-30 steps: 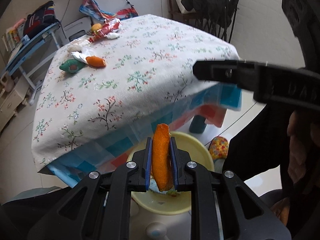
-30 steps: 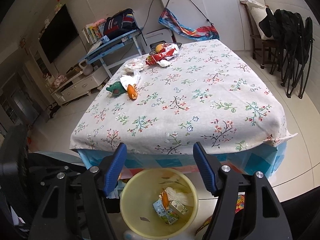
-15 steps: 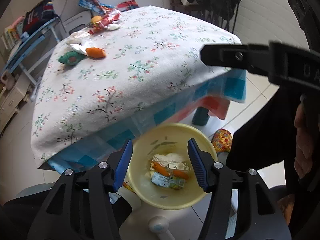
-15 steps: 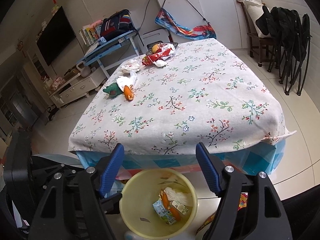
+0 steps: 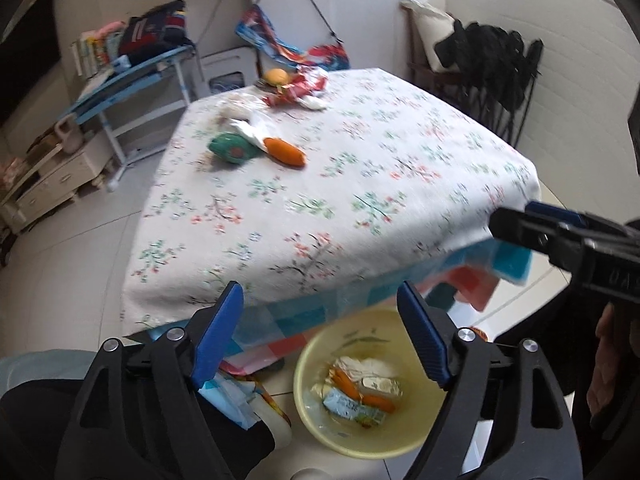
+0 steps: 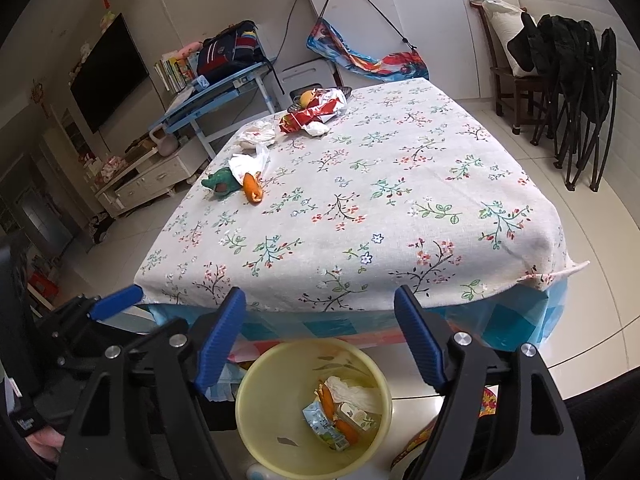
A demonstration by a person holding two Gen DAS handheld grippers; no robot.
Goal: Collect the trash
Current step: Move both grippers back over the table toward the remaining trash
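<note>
A drop into the yellow bin (image 6: 256, 432) looks just finished, and the next move calls for reaching across the worktop (image 6: 360, 200) to the orange carrot-like piece (image 6: 253, 190) and wrappers (image 6: 316, 114) at its far side. Both claws tilt downward over the bin: the left claw (image 5: 320, 336) is opening with nothing between its pads, and the right claw (image 6: 320, 336) is likewise opening and empty.

Table (image 6: 400, 216): we see it under a white floral cloth, a blue checked cloth hanging below.
Far-left part: we find a green plush toy (image 6: 219, 182), an orange carrot piece (image 6: 252, 189) and a white bag (image 6: 249, 163) close together.
Far edge: a red wrapper (image 6: 310, 114), crumpled white paper (image 6: 256, 136).
Floor (image 6: 580, 240): we see a yellow bin (image 6: 276, 436) holding scraps.
</note>
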